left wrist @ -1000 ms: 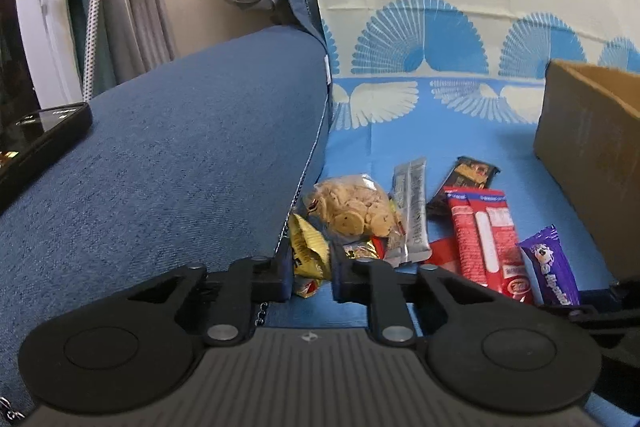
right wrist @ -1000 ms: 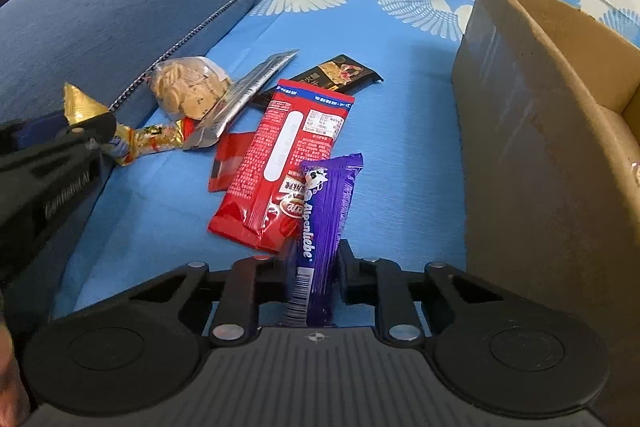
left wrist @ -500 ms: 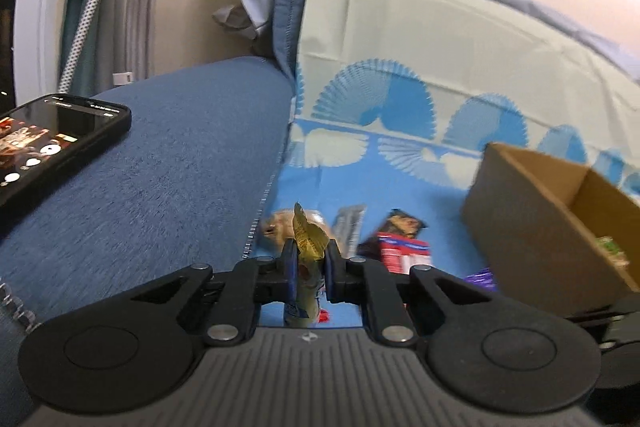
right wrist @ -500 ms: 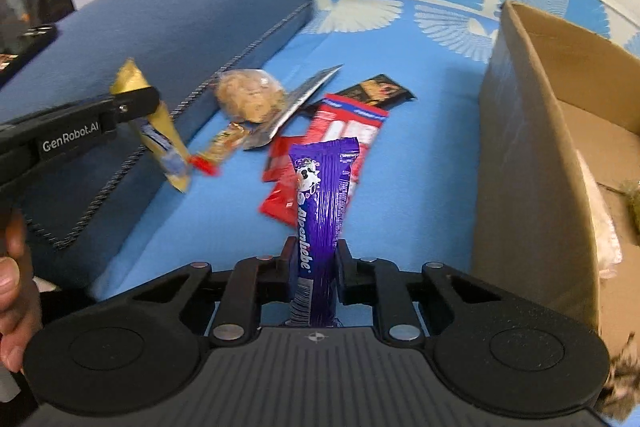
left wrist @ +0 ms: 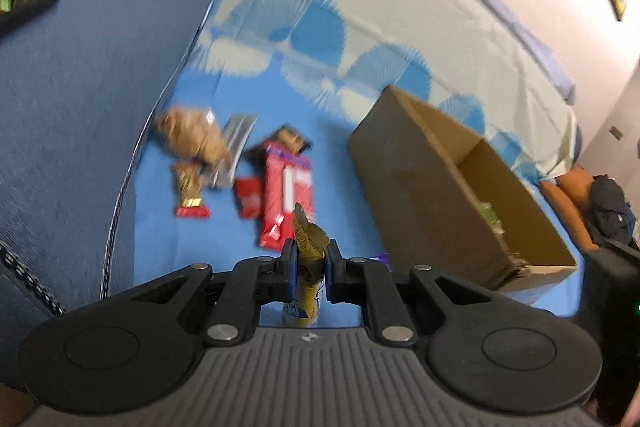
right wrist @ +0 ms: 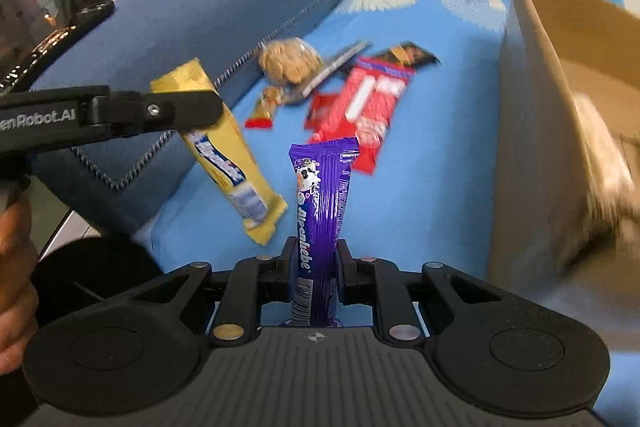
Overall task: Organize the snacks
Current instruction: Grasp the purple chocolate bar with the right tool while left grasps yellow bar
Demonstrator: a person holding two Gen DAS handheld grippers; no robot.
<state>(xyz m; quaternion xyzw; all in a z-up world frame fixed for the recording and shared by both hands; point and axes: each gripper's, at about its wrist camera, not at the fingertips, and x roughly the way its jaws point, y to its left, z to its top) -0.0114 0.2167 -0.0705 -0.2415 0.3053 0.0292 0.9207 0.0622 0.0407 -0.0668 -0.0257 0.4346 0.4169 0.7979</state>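
Both tongs lifted higher, yellow pack (right wrist: 228,151), purple pack (right wrist: 322,203) clamped.

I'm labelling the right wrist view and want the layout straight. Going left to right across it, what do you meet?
Phone → left tongs holding the yellow bar → purple bar in the right tongs → cardboard box.

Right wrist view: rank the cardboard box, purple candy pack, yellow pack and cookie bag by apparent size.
1. cardboard box
2-3. purple candy pack and yellow pack: alike, both near the camera, unranked
4. cookie bag
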